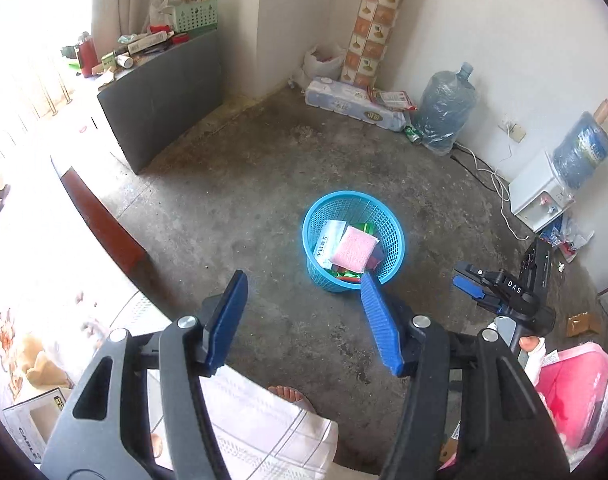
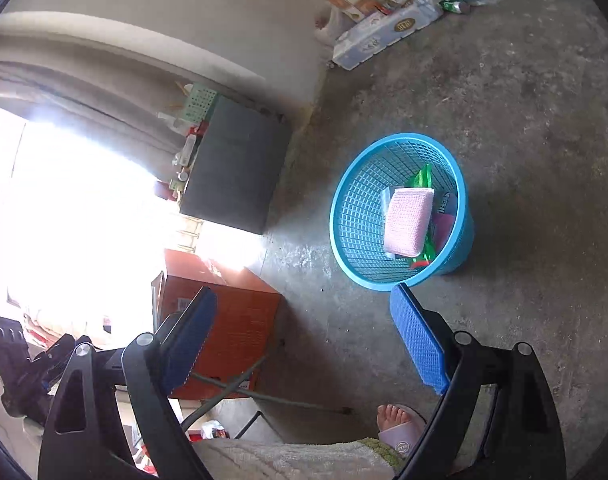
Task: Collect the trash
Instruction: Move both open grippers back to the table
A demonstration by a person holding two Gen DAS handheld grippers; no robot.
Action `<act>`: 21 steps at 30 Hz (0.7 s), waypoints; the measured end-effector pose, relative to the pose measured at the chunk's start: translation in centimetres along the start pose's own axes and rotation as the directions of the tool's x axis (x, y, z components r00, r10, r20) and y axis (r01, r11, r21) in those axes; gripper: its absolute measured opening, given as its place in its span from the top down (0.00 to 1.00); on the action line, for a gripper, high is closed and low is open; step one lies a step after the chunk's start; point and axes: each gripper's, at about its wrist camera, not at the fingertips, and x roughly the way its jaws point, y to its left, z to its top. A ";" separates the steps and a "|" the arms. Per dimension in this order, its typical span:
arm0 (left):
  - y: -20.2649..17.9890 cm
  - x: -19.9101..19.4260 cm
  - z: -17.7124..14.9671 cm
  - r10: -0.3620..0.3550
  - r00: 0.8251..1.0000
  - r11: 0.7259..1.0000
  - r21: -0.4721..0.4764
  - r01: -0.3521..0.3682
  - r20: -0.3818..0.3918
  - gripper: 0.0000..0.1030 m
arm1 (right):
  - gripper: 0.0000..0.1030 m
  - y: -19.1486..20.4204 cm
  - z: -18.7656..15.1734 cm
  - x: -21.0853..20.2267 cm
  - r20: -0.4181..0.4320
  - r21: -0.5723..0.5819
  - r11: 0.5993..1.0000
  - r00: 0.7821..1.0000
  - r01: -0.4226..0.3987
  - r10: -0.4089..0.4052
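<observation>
Two tongs: the left tongs (image 1: 304, 320) and the right tongs (image 2: 304, 340) both hang spread wide with nothing between their blue pads, above the concrete floor (image 1: 244, 220) on the near side of the basket.
Basket: a blue mesh wastebasket (image 1: 387, 212) stands upright on the floor just beyond the left tongs' tips.
Trash: a pink sponge pad (image 1: 353, 250) lies on top inside the basket, over a white sachet (image 1: 328, 238) and green wrappers (image 2: 421, 178).
Handling: the pad looks light and soft, so it should squash under a pinch; its short edge seems the best hold. The wrappers look thin and slippery.
Beyond the basket: a toilet-roll pack (image 1: 351, 104) and a green can (image 1: 412, 133) lie by the wall.
</observation>
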 end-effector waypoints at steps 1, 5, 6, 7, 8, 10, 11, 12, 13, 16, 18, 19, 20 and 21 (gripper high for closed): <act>0.3 -1.7 -1.0 0.000 1.000 1.000 -0.003 0.000 0.028 0.43 | 0.16 1.3 -0.6 -0.6 -0.008 -0.035 0.999 1.000 -0.010 0.010; 1.9 -7.3 -5.9 0.022 0.990 0.999 -0.052 -0.015 0.141 0.37 | 0.16 6.6 -3.1 -2.7 -0.034 -0.182 0.983 0.999 -0.040 0.034; 2.4 -8.4 -7.1 0.032 0.986 0.997 -0.071 -0.020 0.162 0.35 | 0.16 8.0 -3.9 -3.1 -0.041 -0.218 0.974 0.998 -0.054 0.046; 2.9 -9.5 -8.3 0.043 0.982 0.995 -0.098 -0.026 0.183 0.35 | 0.16 9.2 -4.7 -3.4 -0.054 -0.250 0.966 0.997 -0.069 0.057; 3.5 -10.4 -9.6 0.048 0.979 0.992 -0.120 -0.024 0.197 0.34 | 0.16 10.5 -5.5 -3.4 -0.073 -0.279 0.957 0.995 -0.081 0.063; 4.6 -12.1 -12.1 0.069 0.975 0.985 -0.169 -0.033 0.214 0.34 | 0.16 12.8 -7.6 -3.2 -0.112 -0.338 0.936 0.991 -0.103 0.069; 5.4 -13.0 -13.4 0.083 0.971 0.980 -0.198 -0.038 0.224 0.34 | 0.16 14.0 -8.6 -3.0 -0.136 -0.367 0.923 0.988 -0.114 0.068; 6.3 -13.9 -14.7 0.105 0.967 0.972 -0.230 -0.050 0.234 0.34 | 0.16 15.3 -9.9 -2.8 -0.160 -0.396 0.910 0.985 -0.125 0.066; 7.3 -14.8 -16.1 0.130 0.961 0.964 -0.258 -0.065 0.242 0.34 | 0.16 16.5 -11.1 -2.5 -0.184 -0.424 0.895 0.981 -0.137 0.063; 9.9 -17.6 -19.8 0.221 0.940 0.934 -0.332 -0.128 0.260 0.34 | 0.16 20.1 -14.8 -1.3 -0.269 -0.503 0.844 0.962 -0.187 0.053; 11.6 -19.3 -22.2 0.273 0.925 0.911 -0.379 -0.160 0.265 0.34 | 0.16 22.3 -17.3 -0.2 -0.328 -0.540 0.811 0.944 -0.225 0.043; 12.5 -20.1 -23.3 0.295 0.918 0.899 -0.403 -0.172 0.266 0.34 | 0.16 23.3 -18.4 0.4 -0.358 -0.554 0.796 0.933 -0.244 0.037; 13.3 -21.0 -24.4 0.317 0.910 0.886 -0.426 -0.183 0.268 0.34 | 0.16 24.2 -19.5 0.9 -0.384 -0.563 0.785 0.923 -0.261 0.031; 14.0 -21.5 -25.3 0.339 0.902 0.873 -0.448 -0.195 0.268 0.34 | 0.16 25.1 -20.6 1.6 -0.410 -0.568 0.776 0.912 -0.275 0.023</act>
